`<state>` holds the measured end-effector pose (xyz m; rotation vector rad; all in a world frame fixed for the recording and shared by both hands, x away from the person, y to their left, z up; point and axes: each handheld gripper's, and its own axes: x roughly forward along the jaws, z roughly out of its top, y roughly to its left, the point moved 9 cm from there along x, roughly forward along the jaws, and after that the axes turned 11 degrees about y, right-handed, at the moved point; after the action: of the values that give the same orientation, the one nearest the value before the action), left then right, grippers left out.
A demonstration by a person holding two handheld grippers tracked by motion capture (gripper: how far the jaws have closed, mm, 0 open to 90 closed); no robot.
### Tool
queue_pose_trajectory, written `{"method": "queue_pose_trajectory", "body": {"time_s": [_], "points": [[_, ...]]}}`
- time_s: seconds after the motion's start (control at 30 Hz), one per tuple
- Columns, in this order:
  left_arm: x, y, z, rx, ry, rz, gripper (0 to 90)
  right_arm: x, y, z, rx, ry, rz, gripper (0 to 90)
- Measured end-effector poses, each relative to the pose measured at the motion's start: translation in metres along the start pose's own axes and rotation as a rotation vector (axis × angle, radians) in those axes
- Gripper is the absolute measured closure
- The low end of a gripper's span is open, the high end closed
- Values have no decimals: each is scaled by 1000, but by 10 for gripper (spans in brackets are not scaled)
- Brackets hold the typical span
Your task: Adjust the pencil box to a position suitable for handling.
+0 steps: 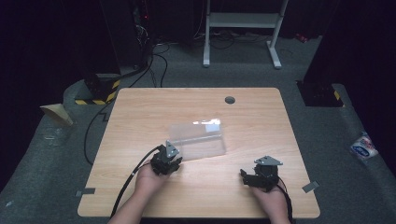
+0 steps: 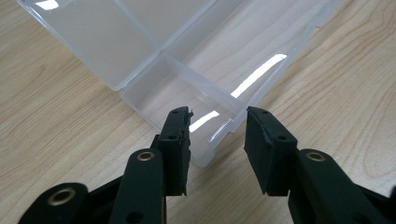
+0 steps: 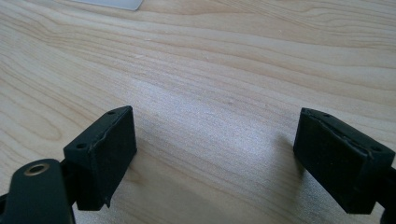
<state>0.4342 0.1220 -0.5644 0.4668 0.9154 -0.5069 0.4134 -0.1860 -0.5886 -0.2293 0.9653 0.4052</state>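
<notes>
**Clear box lying open, left fingers just off its corner**

High view: transparent plastic box (image 1: 198,139) near mid-desk (image 1: 140,107), lid apparently folded back. Left gripper (image 1: 173,157) at its near-left corner; right gripper (image 1: 258,173) well apart, low over bare wood.

Left gripper view: fingers (image 2: 180,140) partly spread, straddling the box's corner (image 2: 205,144) without pressing on it; nothing held. Compartments look empty. Opening seemingly done, any filling or closing left.

Right gripper view: fingers (image 3: 105,149) spread wide, empty. No brand, label or writing legible anywhere.
</notes>
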Motion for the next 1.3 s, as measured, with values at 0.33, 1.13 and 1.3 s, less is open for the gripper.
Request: {"method": "queue_pose_trajectory", "body": {"time_s": [0.33, 1.13, 1.3], "points": [[-12, 16, -2, -87, -47, 16, 366, 0, 0, 0, 4, 0, -1, 129], [16, 17, -3, -76, 94, 16, 413, 0, 0, 0, 3, 0, 1, 130], [18, 19, -2, -84, 93, 15, 415, 0, 0, 0, 3, 0, 1, 130]]}}
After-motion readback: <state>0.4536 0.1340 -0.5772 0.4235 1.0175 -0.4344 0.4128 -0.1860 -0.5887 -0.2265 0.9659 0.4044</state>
